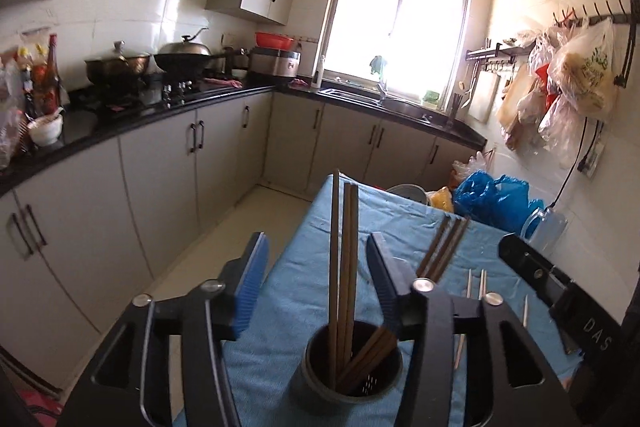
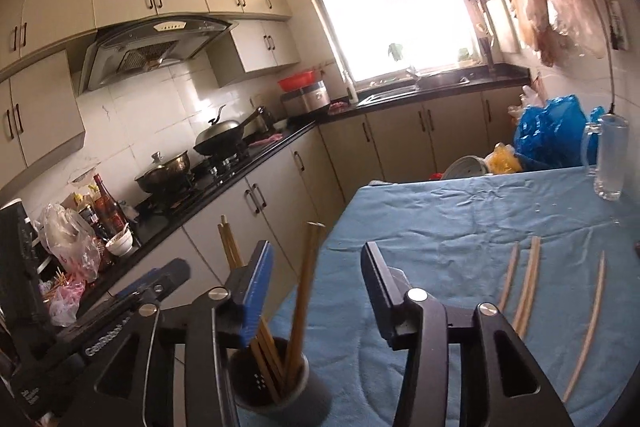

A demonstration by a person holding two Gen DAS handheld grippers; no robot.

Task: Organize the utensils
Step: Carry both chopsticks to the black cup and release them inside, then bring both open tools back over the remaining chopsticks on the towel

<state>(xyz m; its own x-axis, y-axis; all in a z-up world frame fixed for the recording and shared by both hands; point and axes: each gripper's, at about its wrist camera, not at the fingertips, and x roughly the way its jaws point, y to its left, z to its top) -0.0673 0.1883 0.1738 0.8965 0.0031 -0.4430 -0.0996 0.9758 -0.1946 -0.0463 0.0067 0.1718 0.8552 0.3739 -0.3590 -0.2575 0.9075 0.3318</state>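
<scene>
A dark round utensil holder (image 1: 352, 375) stands on the blue cloth at the table's near left corner, with several brown chopsticks (image 1: 342, 267) upright in it. It also shows in the right wrist view (image 2: 276, 387) with its chopsticks (image 2: 304, 291). My left gripper (image 1: 318, 267) is open and empty, just above the holder, its fingers either side of the sticks. My right gripper (image 2: 316, 279) is open and empty above the holder too. Three pale loose chopsticks (image 2: 528, 287) lie on the cloth to the right. In the left wrist view, brown sticks (image 1: 444, 247) and thin pale skewers (image 1: 482, 285) lie right of the holder.
The blue-clothed table (image 2: 460, 219) has a clear glass mug (image 2: 610, 159) at its far right. Blue plastic bags (image 2: 552, 131) and a pot sit behind it. A black counter (image 1: 132, 115) with pots and bottles runs along the left; the floor gap lies between.
</scene>
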